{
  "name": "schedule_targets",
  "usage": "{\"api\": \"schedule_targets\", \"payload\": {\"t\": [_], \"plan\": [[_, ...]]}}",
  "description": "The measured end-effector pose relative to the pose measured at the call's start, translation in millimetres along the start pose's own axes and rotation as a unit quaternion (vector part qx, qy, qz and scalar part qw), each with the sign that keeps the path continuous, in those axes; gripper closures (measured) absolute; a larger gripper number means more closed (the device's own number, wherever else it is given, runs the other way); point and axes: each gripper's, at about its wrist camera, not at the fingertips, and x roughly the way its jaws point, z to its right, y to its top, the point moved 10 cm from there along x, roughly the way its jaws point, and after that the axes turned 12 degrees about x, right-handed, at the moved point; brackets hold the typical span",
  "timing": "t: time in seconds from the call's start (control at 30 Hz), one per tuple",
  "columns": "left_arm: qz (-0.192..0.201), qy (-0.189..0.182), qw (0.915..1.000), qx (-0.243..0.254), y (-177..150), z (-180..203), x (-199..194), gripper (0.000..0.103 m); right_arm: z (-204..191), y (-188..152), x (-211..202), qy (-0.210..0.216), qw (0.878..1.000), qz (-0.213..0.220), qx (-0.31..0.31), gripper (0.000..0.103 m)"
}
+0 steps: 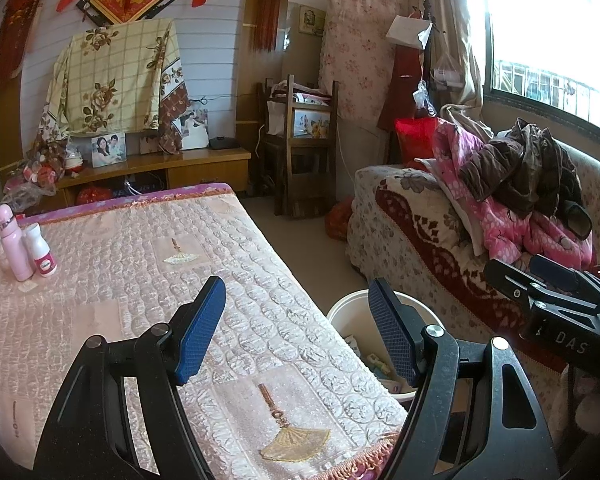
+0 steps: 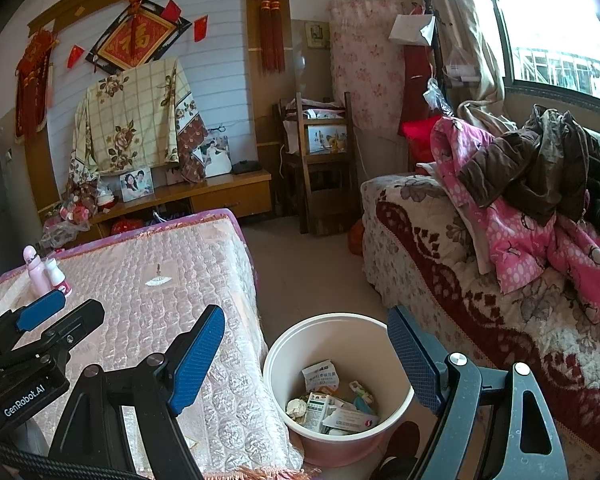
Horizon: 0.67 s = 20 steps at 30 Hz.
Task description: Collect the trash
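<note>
Quilted pink table with two bottles, one trash-filled bucket alongside, both tongs open, empty.

Surface: pale pink quilted cover, fan motifs. Bin, near centre: cream, pink base. Bottle, far left: pink. Sofa cover, right: cream, maroon pattern. Gripper pads: blue.

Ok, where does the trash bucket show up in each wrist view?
Left wrist: the bucket sits lower centre-right, mostly hidden behind the left gripper's right finger; only its rim and a little trash show.
Right wrist: the bucket is at lower centre, seen whole between the right gripper's open fingers, with cartons and crumpled paper inside.
Shared landmark: the pink quilted table just left of the bucket.
</note>
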Motion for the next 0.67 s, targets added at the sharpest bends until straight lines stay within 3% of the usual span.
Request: {"api": "schedule_targets", "payload": {"t": [0.67], "plan": [[-0.002,-0.003,1.0000,0.002,-13,1,7,0.030,3,-7,7,-0.003,1.000,-0.009,-0.002,0.021]]}}
